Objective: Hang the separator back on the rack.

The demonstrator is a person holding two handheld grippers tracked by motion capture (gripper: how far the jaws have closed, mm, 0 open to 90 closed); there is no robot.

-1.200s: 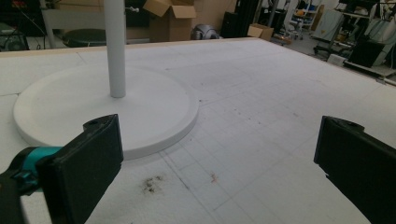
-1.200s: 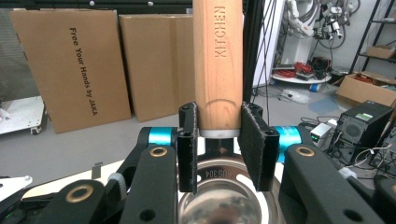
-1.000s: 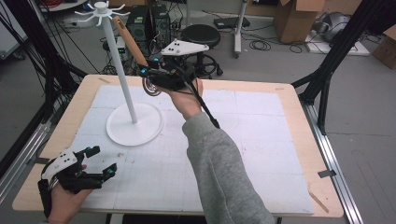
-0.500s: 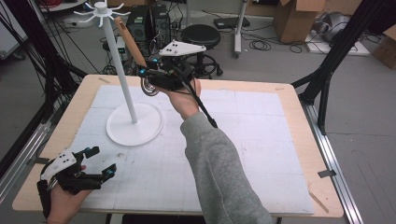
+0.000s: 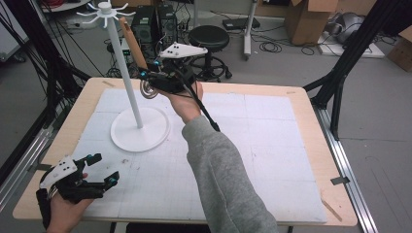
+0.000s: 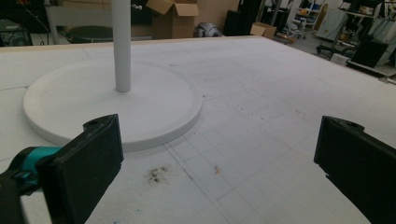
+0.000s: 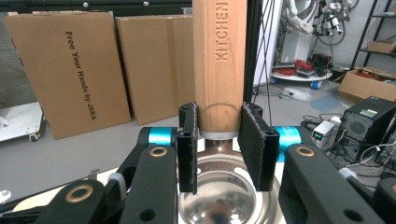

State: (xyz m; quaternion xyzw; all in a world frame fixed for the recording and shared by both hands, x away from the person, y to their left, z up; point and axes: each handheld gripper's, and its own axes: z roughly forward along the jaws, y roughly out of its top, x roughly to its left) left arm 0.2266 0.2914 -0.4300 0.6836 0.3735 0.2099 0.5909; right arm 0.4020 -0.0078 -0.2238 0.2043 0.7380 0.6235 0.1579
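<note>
My right gripper (image 5: pixel 151 80) is held up over the table's far side, just right of the white stand's pole (image 5: pixel 124 73). It is shut on a kitchen utensil, gripping the lower end of its wooden handle (image 5: pixel 132 42), which slants up toward the stand's hooks (image 5: pixel 104 8). In the right gripper view the pads (image 7: pixel 254 140) press both sides of the handle (image 7: pixel 219 60), with the steel bowl (image 7: pixel 217 196) below them. My left gripper (image 5: pixel 99 167) rests open at the near left corner, nothing between its jaws. In the left gripper view the stand's round base (image 6: pixel 112 102) lies ahead of that gripper (image 6: pixel 219 163).
The stand's base (image 5: pixel 140 129) sits on the white gridded mat (image 5: pixel 252 145) left of centre. The right forearm in a grey sleeve (image 5: pixel 218 179) crosses the middle of the table. Black frame posts, a stool (image 5: pixel 209 39) and cardboard boxes stand beyond the far edge.
</note>
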